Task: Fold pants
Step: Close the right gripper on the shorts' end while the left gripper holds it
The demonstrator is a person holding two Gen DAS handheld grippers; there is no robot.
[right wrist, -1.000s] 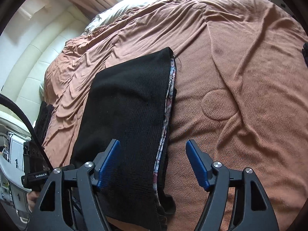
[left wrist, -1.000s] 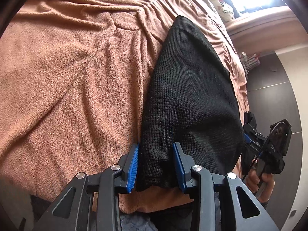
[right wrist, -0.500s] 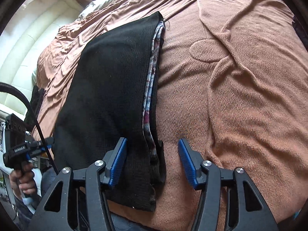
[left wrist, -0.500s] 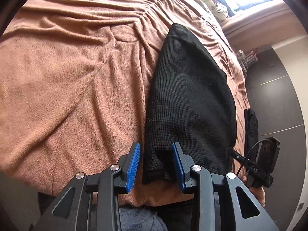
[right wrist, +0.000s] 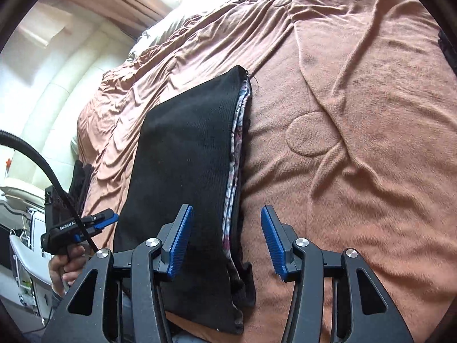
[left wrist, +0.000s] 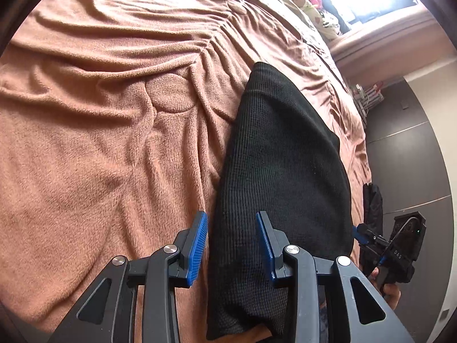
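Black knit pants (left wrist: pixel 285 157) lie folded lengthwise on a brown fleece blanket (left wrist: pixel 100 143). My left gripper (left wrist: pixel 231 237) hovers over their near left edge. Black cloth lies under the gap between its blue pads, the left pad stands clear of it, and nothing is pinched. In the right wrist view the pants (right wrist: pixel 188 157) show a patterned lining along their right edge. My right gripper (right wrist: pixel 225 237) straddles that edge near the waist end. Its jaws are closing, but the pads are not pressing on the cloth. Each gripper also appears in the other's view: the right gripper (left wrist: pixel 360 233) and the left gripper (right wrist: pixel 111 217).
The blanket (right wrist: pixel 357 171) is wrinkled and covers the whole bed. A dark item (left wrist: pixel 372 203) hangs at the bed's side. Clothes (left wrist: pixel 308 0) are piled by the bright window. A white padded headboard (right wrist: pixel 57 100) stands beyond the bed, and dark floor (left wrist: pixel 414 157) lies beside it.
The right gripper's jaws have narrowed around the pants' patterned edge. The left gripper has shifted forward along the pants' left edge with its gap unchanged. The pants lie as before.
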